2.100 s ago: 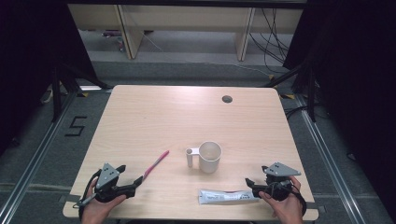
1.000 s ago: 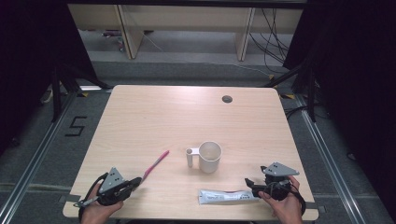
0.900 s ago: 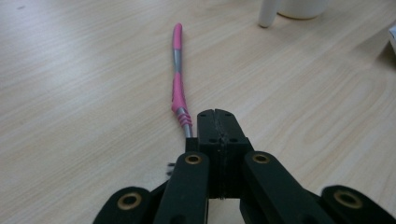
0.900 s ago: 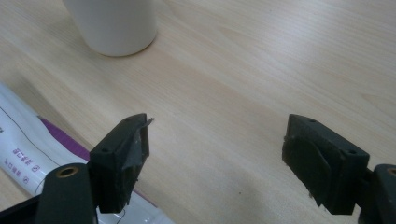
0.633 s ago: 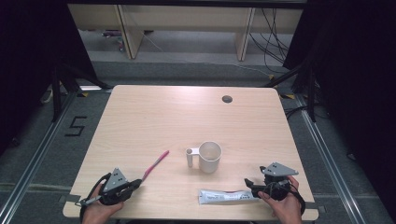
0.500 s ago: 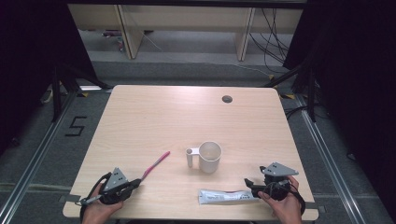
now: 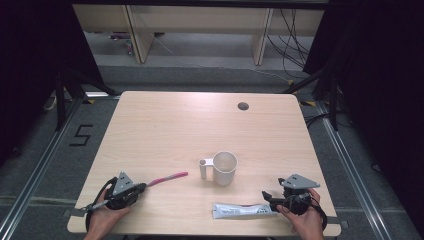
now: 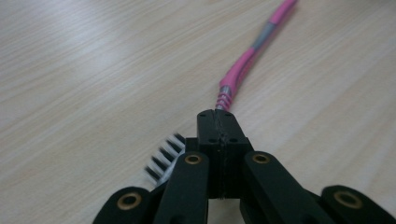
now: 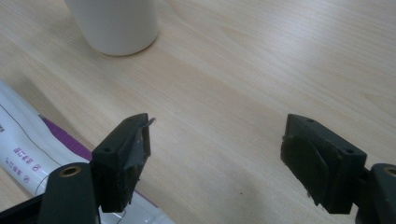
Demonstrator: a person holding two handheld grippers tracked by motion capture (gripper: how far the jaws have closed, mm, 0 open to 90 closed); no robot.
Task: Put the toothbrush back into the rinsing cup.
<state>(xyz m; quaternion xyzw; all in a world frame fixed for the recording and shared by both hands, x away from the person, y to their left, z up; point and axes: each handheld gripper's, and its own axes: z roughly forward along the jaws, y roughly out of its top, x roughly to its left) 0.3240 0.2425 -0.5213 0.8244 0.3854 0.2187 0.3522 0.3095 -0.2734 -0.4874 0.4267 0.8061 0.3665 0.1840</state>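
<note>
The pink toothbrush (image 8: 254,49) lies on the wooden surface (image 7: 165,130) near its front left edge, its neck pinched between the pressed-together jaws of the left hand-held gripper (image 8: 219,122). A white mug (image 7: 224,168) stands right of it. The right hand-held gripper (image 9: 215,149) is spread, just beside the toothpaste tube (image 7: 240,211).

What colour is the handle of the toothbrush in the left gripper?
Pink with grey bands on the toothbrush, clearest in the left gripper view.
</note>
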